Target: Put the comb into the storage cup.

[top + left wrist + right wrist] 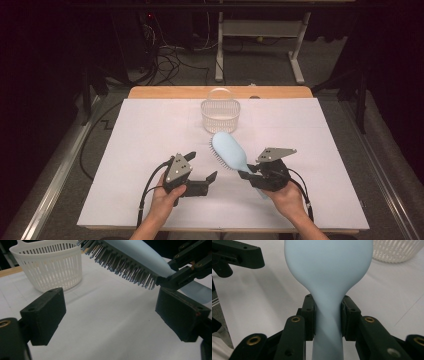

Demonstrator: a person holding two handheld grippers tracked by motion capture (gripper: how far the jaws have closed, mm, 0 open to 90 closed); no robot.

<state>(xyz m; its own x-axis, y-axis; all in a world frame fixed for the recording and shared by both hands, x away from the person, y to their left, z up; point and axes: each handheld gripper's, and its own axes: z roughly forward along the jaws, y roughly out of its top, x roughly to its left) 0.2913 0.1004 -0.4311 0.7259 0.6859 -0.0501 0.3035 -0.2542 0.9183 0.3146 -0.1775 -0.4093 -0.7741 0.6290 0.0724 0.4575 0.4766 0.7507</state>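
Right gripper [327, 315] clamps blue hairbrush [230, 148] near white basket [220, 116]

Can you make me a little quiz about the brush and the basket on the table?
1. True or false: the right gripper has its fingers closed on the handle of the blue hairbrush.
2. Which is open and holding nothing? A) left gripper B) right gripper
3. Fill in: the white basket stands ___ the table's far edge than the hairbrush does.

Key: 1 true; 2 A; 3 nearer.
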